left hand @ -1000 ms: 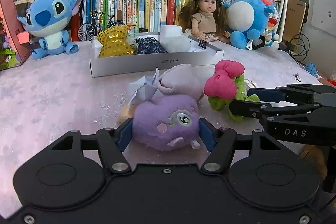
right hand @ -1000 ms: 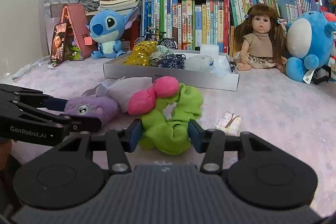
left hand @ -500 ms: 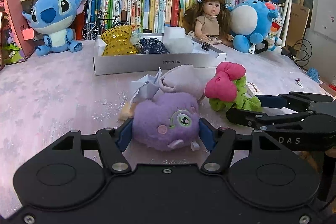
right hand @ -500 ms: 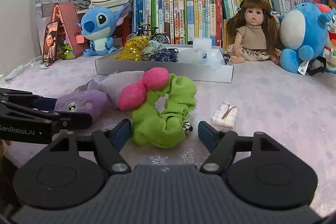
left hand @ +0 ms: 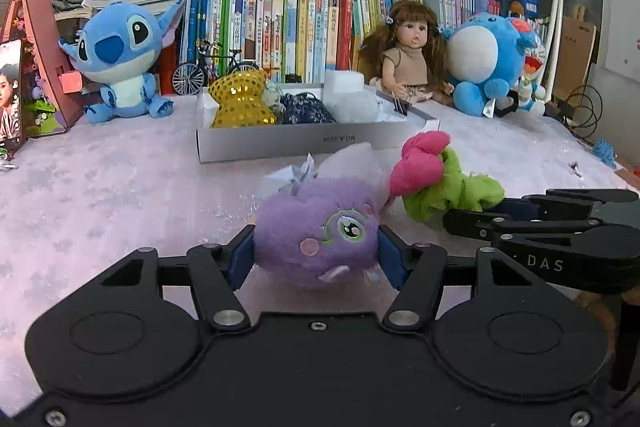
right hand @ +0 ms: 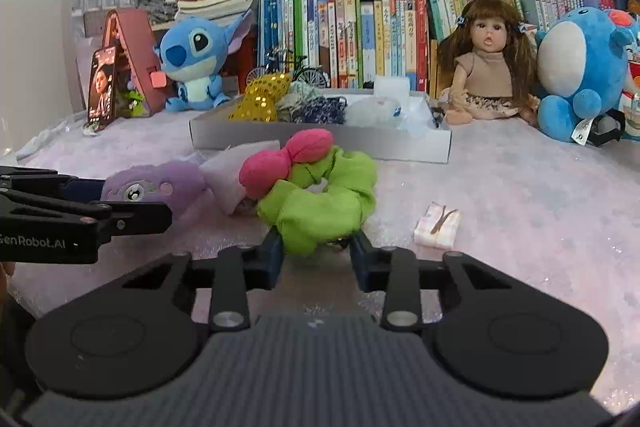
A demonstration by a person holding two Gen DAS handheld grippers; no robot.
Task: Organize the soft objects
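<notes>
Now right hand-held gripper (right hand: 316, 259) pinched onto green scrunchie (right hand: 320, 203), after being spread a moment ago; purple plush (left hand: 318, 233) kept clamped by left hand-held gripper (left hand: 316, 259). Both held just before grey tray (left hand: 304, 143), judged ready for lifting in.

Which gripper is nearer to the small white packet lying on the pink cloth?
Right. The right gripper, shut on the green scrunchie, sits just left of the white packet. The left gripper, holding the purple plush, is farther left.
</notes>
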